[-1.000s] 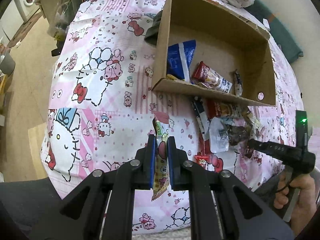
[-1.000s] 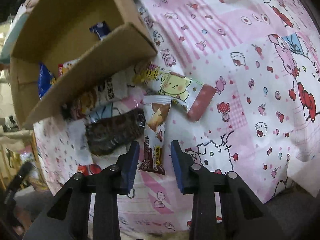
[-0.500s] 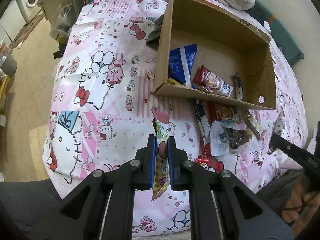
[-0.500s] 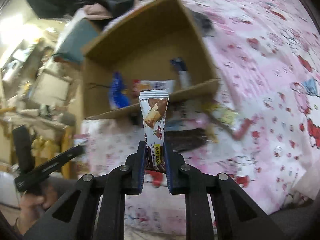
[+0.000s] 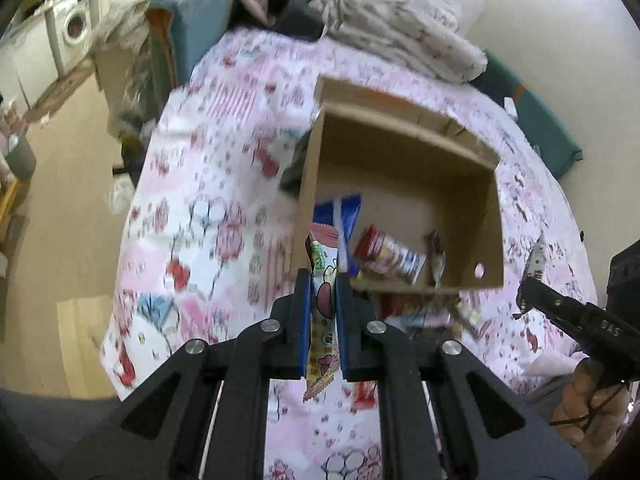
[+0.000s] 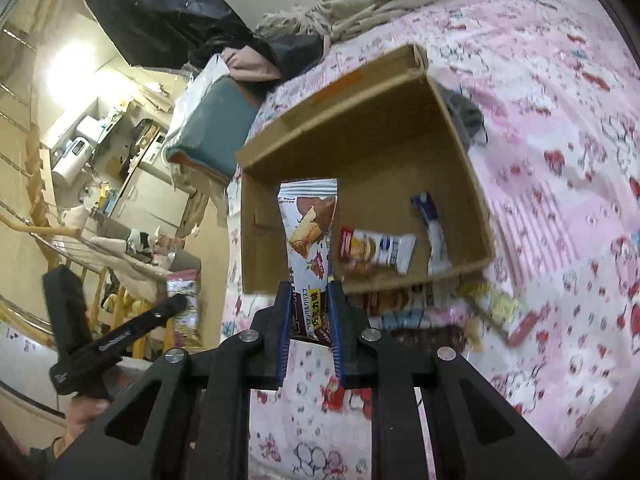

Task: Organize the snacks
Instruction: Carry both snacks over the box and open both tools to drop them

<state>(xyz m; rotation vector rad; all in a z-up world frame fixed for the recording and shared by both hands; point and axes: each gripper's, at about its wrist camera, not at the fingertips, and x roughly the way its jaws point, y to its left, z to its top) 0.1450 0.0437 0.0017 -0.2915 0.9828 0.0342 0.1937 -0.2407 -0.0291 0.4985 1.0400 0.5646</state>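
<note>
A pink cartoon-print bedcover (image 5: 208, 216) spreads under everything. On it sits an open cardboard box (image 5: 404, 148) with a few wrapped snacks on its floor: a blue packet (image 5: 348, 212) against the left wall and a red-and-white bar (image 5: 390, 256) beside it. More loose snacks (image 6: 492, 308) lie on the cover just outside the box's near wall.

The left gripper (image 5: 324, 300) is pressed together on a slim pink-and-yellow snack packet (image 5: 322, 292), which stands upright between the blue pads, its top poking above the fingertips in front of the box's near left corner.

The right gripper (image 6: 310, 312) pinches a white-and-brown chocolate biscuit packet (image 6: 310, 232) by its lower end, upright, its upper half seen against the box opening.
</note>
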